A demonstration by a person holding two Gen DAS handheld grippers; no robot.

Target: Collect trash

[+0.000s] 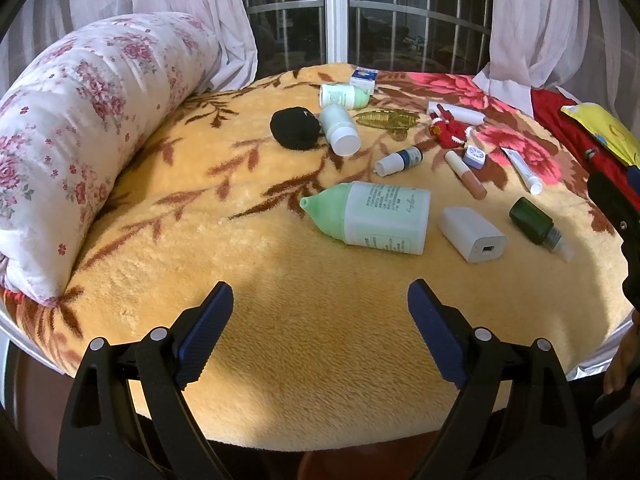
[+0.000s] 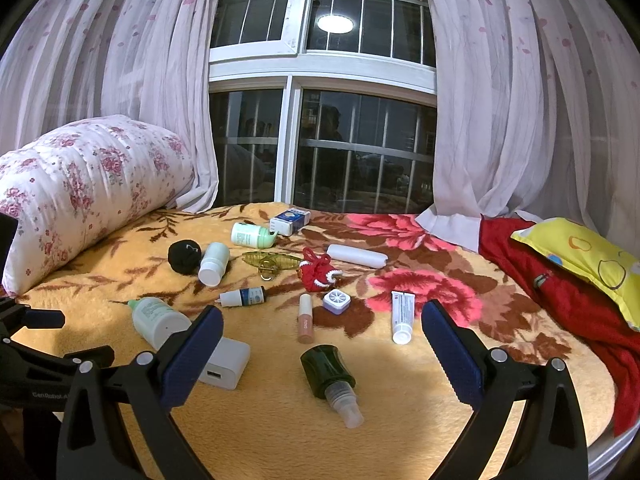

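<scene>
Small items lie scattered on a yellow floral blanket (image 1: 280,320). Nearest my left gripper (image 1: 320,288) lies a white bottle with a green cap (image 1: 372,218), on its side beside a white charger (image 1: 472,234) and a dark green spray bottle (image 1: 536,222). The left jaws stand wide apart over bare blanket with nothing between them. My right gripper (image 2: 320,310) is open too, and the spray bottle (image 2: 328,372) lies just below the gap between its fingers. A white tube (image 2: 402,316) and a lip gloss (image 2: 305,318) lie just beyond the right gripper.
Farther back lie a black ball (image 2: 184,256), two more bottles, a dropper bottle (image 2: 244,297), a small box (image 2: 290,219), a hair clip (image 2: 272,260) and a red knitted piece (image 2: 318,270). A floral pillow (image 1: 80,120) lies left, a yellow pillow (image 2: 580,260) on red cloth right. Curtains and a window stand behind.
</scene>
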